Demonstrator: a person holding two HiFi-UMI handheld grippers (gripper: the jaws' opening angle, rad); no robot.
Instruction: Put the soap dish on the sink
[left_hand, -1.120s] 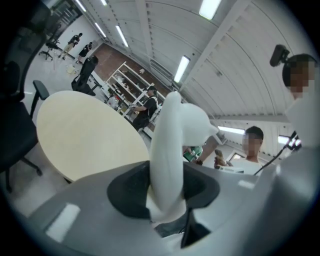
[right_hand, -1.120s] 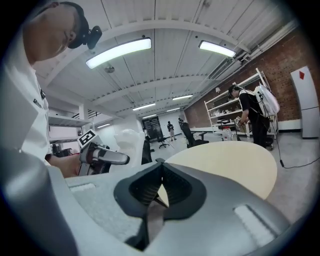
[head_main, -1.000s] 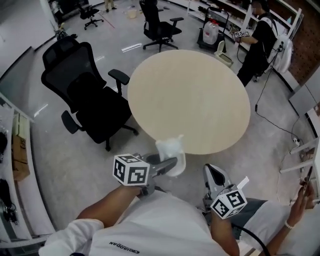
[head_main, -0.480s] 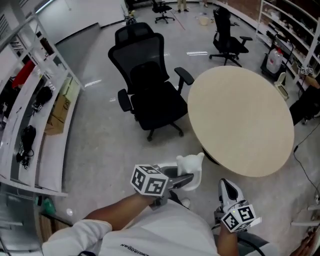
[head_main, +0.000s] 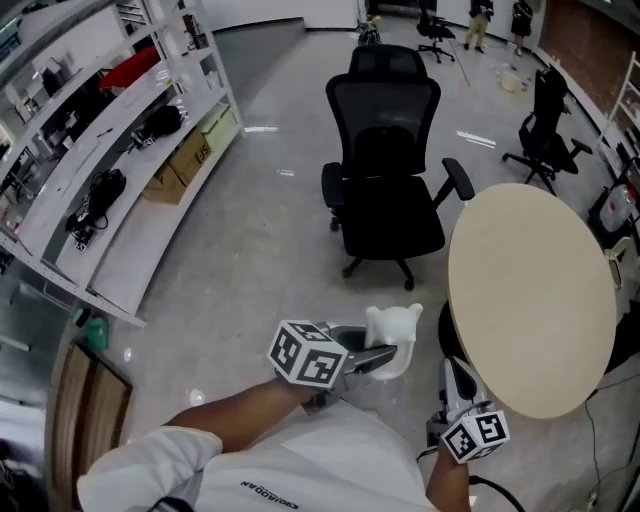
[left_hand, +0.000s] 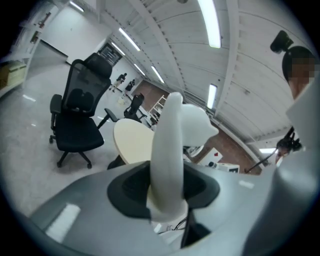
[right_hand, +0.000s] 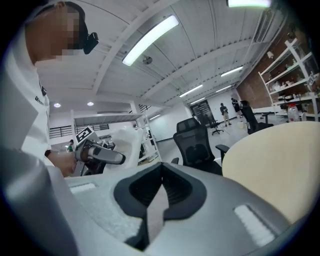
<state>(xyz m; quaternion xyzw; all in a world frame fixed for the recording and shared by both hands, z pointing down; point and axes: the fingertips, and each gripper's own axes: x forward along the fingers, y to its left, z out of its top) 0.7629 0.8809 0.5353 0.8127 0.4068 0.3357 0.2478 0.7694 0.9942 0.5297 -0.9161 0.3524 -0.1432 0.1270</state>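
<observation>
The soap dish (head_main: 392, 333) is white, with an animal-shaped end, and hangs in the air over the grey floor. My left gripper (head_main: 386, 356) is shut on it, both pads pressing on its rim. In the left gripper view the soap dish (left_hand: 167, 150) stands on edge between the dark pads. The right gripper view shows the soap dish (right_hand: 127, 142) off to the left, in the left gripper (right_hand: 107, 157). My right gripper (head_main: 455, 372) is at the lower right, by the table's edge. Its jaws meet with nothing between them (right_hand: 160, 187). No sink is in view.
A black office chair (head_main: 385, 170) stands straight ahead. A round beige table (head_main: 530, 290) is at the right. White shelves (head_main: 110, 180) with bags and boxes run along the left. A wooden surface (head_main: 85, 420) shows at the lower left. More chairs and people (head_main: 480, 15) are far back.
The whole view has swung left: the round table slid from the middle to the right, the black chair came to the centre and shelves appeared. The dish stays held in the left gripper.
</observation>
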